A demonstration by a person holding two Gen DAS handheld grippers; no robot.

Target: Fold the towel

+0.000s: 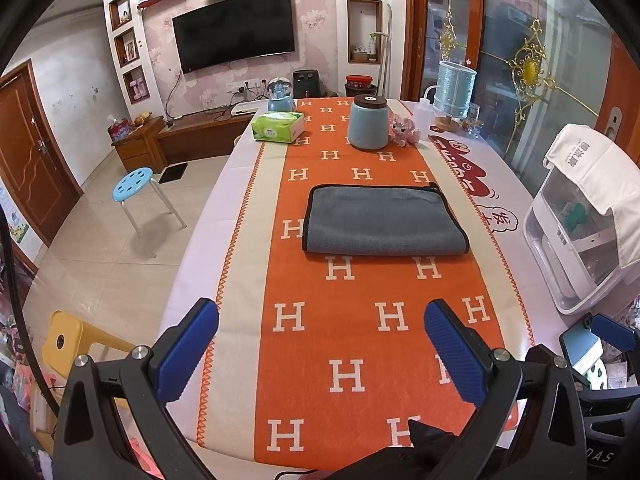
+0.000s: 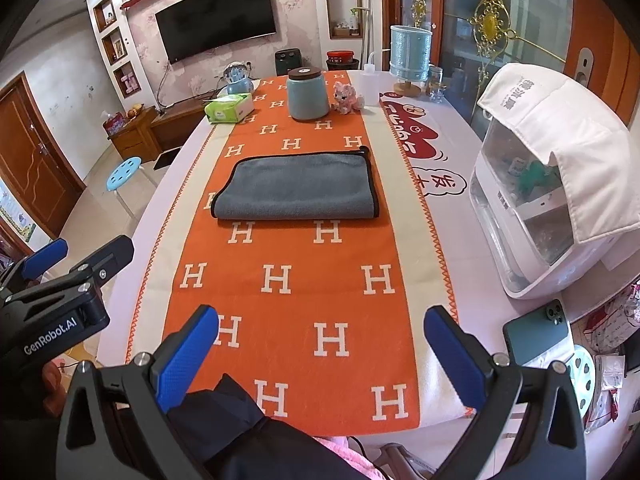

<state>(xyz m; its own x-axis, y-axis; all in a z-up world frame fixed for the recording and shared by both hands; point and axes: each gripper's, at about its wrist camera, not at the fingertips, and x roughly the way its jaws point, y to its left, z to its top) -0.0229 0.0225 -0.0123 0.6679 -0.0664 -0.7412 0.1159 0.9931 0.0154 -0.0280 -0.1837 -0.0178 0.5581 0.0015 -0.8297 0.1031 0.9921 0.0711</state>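
A grey folded terry towel with black piping (image 1: 384, 220) lies flat in the centre of the left wrist view, on an orange woven table runner patterned with white letter H shapes (image 1: 340, 372); its rounded fold faces the bottom of the frame and its bound edges run along the top and right side; in the right wrist view the same towel (image 2: 296, 188) sits slightly left of centre, in the upper middle of the frame; the left gripper (image 1: 322, 352), black with blue ribbed pads, fills the bottom of its own view with its fingers spread wide apart and nothing between them, well below the towel in the frame and not touching it; the right gripper (image 2: 322, 354) is likewise spread wide and holds nothing, low in its own frame; at the left edge of the right wrist view the left gripper appears again from the side; toward the top of the left wrist view a pale blue ceramic jar with a dark brown lid (image 1: 368, 122) stands upright on the runner, with a green and white pack of tissues (image 1: 278, 128) to its left and a small pink plush toy (image 1: 404, 130) just beside it on the right; a white plastic appliance draped with a white cloth (image 2: 548, 184) occupies the right side of the right wrist view, and a dark green smartphone (image 2: 538, 334) lies below it, at the lower right.
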